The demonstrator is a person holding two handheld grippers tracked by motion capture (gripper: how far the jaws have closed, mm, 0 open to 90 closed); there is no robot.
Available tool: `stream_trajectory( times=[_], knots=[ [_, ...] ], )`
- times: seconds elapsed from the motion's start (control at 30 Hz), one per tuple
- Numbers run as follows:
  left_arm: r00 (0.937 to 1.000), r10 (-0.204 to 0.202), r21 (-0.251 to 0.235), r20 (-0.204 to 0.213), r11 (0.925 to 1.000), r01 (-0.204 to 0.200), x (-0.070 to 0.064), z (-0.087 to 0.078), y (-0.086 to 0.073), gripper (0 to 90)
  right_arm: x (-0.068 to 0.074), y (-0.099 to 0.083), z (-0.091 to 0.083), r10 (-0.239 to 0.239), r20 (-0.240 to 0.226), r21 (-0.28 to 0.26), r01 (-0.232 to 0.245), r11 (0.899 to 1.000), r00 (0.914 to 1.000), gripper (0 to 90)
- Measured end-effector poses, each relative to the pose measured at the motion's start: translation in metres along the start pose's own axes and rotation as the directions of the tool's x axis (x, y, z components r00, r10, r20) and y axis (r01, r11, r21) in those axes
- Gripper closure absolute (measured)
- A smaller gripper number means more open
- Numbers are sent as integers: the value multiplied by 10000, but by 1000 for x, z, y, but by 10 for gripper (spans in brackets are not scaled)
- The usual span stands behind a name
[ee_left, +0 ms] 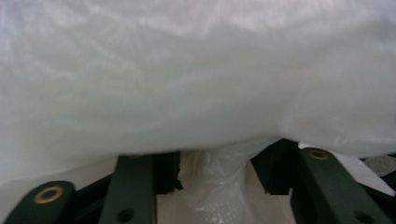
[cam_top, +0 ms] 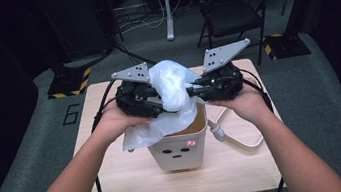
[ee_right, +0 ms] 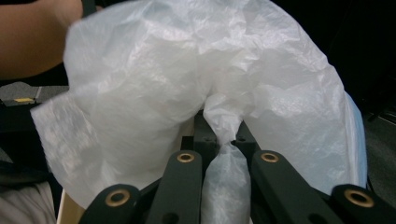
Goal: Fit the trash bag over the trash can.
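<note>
A crumpled white plastic bag (cam_top: 172,83) hangs over a small white bin (cam_top: 179,151) with a face printed on its front; its lower end drapes onto the bin's left rim. My right gripper (cam_top: 192,91) comes in from the right and is shut on a twisted fold of the bag (ee_right: 223,126), its jaws (ee_right: 223,137) pressed together. My left gripper (cam_top: 154,107) pushes in from the left. Its jaws (ee_left: 217,163) stand well apart, and the bag (ee_left: 196,79) lies over and hides their tips.
The bin stands near the front of a light wooden table (cam_top: 120,184). A white cable (cam_top: 237,137) loops on the table to the bin's right. Behind the table are grey floor, a black folding chair (cam_top: 236,6) and yellow-black striped bases.
</note>
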State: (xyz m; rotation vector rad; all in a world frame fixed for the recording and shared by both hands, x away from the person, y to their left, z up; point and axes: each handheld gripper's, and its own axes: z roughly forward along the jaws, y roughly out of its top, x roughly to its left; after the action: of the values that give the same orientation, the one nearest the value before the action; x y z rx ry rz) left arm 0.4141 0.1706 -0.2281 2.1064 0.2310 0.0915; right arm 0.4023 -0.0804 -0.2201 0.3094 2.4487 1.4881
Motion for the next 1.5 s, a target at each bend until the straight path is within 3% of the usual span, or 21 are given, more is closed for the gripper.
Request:
stream_trajectory(
  times=[0.23,0.6,0.73,0.83,1.07,1.23,1.33,1.43,1.5],
  knots=[
    [9987,-17,-356,-508,9994,-1,0,-26,-8,377,0,-2,3,-29,19,191,29,9998,10000,852],
    [9963,-127,-962,-848,9954,45,0,-56,-16,341,-5,-8,1,171,136,211,-174,9996,9998,852],
    [9919,-310,-944,-1230,9953,194,3,-62,-20,333,-4,-7,1,154,133,193,-156,9997,9998,852],
    [9858,-231,-775,-1664,9969,103,7,-67,-24,322,-4,-8,1,124,136,201,-127,9997,9998,852],
    [9749,-928,-740,-2022,9941,793,18,-65,-40,318,-4,-10,1,153,117,174,-155,9997,9998,852],
    [9602,-1372,-509,-2433,9904,1286,27,-55,-55,319,-3,-12,3,175,69,176,-176,9997,9998,852],
    [9599,-1570,-376,-2324,9876,1524,31,-48,-62,341,-2,-12,4,155,24,186,-156,9997,9999,852],
    [9605,-1809,-631,-2113,9832,1713,35,-46,-65,424,-2,-12,7,161,-13,211,-160,9996,9999,852],
    [9572,-1829,-694,-2243,9827,1715,35,-46,-65,469,-3,-12,8,188,-25,215,-188,9996,9998,852]
  ],
)
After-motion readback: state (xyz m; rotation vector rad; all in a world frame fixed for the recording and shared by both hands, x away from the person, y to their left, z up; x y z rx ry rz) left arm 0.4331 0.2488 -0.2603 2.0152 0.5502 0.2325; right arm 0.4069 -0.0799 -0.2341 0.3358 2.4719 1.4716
